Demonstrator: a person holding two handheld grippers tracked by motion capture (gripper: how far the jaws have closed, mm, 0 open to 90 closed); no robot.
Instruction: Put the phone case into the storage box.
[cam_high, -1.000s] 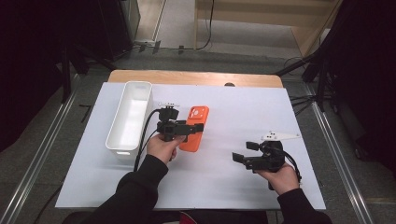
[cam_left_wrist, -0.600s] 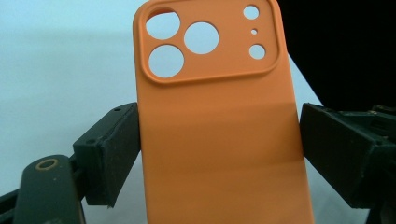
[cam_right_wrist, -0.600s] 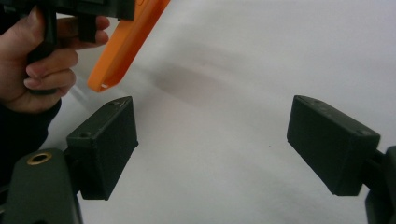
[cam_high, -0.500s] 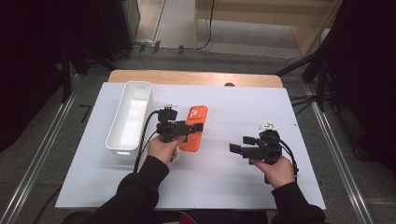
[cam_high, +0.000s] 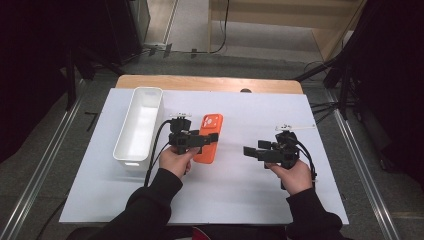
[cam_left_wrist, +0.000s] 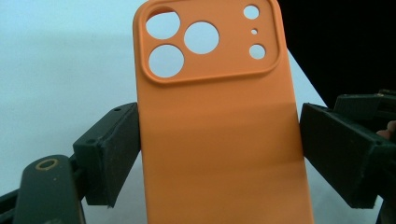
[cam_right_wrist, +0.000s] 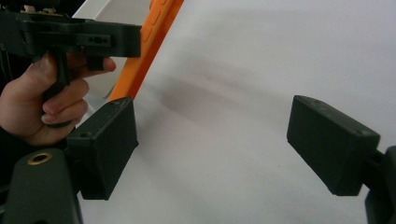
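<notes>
An orange phone case (cam_high: 212, 123) with round camera holes lies back up on the white table cover. My left gripper (cam_high: 207, 137) is shut on the orange phone case (cam_left_wrist: 219, 93), one black jaw pressed against each long edge near its middle. In the left gripper view, my left gripper (cam_left_wrist: 219, 154) straddles the case. My right gripper (cam_high: 251, 151) is held to the right of the case and points left towards it. Seen from the right gripper view, my right gripper (cam_right_wrist: 212, 144) is open with only bare table between its jaws. That view also shows the case's edge (cam_right_wrist: 152, 39).
A long white bin (cam_high: 122, 149) stands empty just left of the left hand. The white cover (cam_high: 240, 200) spans most of the wooden table (cam_high: 210, 83). A small white part (cam_high: 295, 126) lies beyond the right gripper. Dark floor and metal rails surround the table.
My right hand has lifted a little and carried its gripper slightly left and away from the front edge. The left gripper and the case have stayed put.
</notes>
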